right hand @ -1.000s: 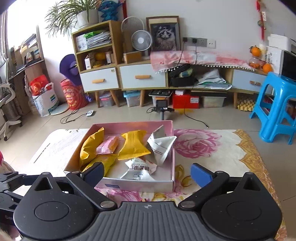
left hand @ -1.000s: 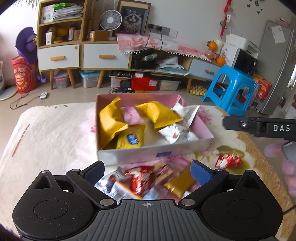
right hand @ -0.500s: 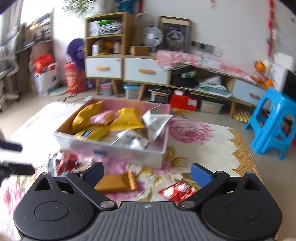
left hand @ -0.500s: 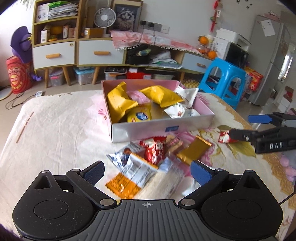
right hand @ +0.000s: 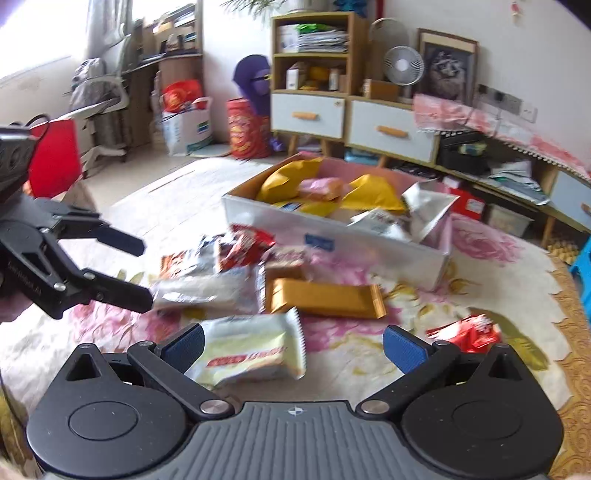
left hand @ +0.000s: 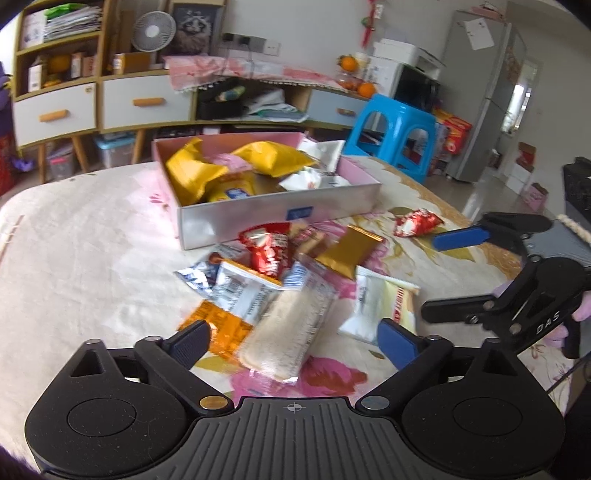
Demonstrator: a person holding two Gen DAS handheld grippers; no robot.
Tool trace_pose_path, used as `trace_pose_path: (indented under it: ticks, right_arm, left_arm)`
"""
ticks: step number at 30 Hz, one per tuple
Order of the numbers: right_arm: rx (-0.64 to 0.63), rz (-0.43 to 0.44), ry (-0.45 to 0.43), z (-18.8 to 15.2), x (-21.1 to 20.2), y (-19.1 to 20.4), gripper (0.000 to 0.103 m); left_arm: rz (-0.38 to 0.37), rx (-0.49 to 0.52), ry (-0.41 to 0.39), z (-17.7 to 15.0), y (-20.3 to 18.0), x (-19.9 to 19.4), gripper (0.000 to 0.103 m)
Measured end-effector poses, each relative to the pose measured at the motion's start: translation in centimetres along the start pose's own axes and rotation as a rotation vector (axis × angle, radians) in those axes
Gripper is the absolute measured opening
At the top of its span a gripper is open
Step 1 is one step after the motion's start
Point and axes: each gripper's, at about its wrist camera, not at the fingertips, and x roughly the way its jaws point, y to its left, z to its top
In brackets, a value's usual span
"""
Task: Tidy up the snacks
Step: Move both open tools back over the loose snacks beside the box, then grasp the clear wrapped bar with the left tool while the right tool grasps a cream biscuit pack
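An open box [left hand: 280, 212] with pink inner walls and a silvery front sits on the table toward its far side. Inside it lie two yellow bags [left hand: 192, 173], a small pink packet [right hand: 319, 188], a yellow packet with a blue label [left hand: 232, 192] and some silver-white pouches [right hand: 424, 206].

In front of the box, loose snacks are heaped on the flowered tablecloth [left hand: 74, 266]: a red wrapper [left hand: 267, 249], a gold bar [left hand: 349, 249], a silver packet [left hand: 197, 275], an orange packet [left hand: 221, 326], a long clear-wrapped pale bar [left hand: 288, 328] and a white and cream packet with red lettering [right hand: 251, 349]. A second red wrapper [left hand: 415, 225] lies apart, to the right of the pile. Behind the table stand low cabinets with white drawers [left hand: 55, 110], a small fan [left hand: 153, 31], a framed picture [left hand: 194, 22], a blue plastic stool [left hand: 395, 129] and a grey fridge [left hand: 480, 92].

The left gripper [left hand: 293, 338] points down at the near edge of the pile; its jaws have just been closing a little yet stand wide, with the pale bar between them and untouched. The right gripper [right hand: 293, 347] hangs low over the cream packet, jaws spread and empty, the packet's corner just beside its left pad. A person's fingers [left hand: 554, 325] show behind the right gripper's handle
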Motion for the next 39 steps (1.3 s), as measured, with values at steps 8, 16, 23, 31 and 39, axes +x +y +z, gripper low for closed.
trace_pose_path:
  ticks: [8,16,23,31,39]
  right_arm:
    - [-0.051,0.110,0.043,-0.9,1.3,1.5,0.095]
    - [-0.111,0.139,0.083,-1.8,2.7,2.2,0.095]
    - [-0.092,0.141,0.062,-1.5,3.5,1.7,0.095]
    - [-0.117,0.137,0.051,-1.3,3.8,1.6,0.089]
    - [-0.118,0.117,0.032,-1.0,3.4,1.0,0.059]
  left_arm:
    - [-0.033,0.060,0.040,0.3,-0.8,1.6,0.057]
    - [-0.024,0.084,0.066,0.5,-0.8,3.1,0.055]
    - [-0.022,0.085,0.062,0.5,-0.5,3.9,0.055]
    - [0.005,0.084,0.043,0.7,-0.7,4.2,0.043]
    - [0.029,0.057,0.054,0.8,-0.6,3.9,0.025]
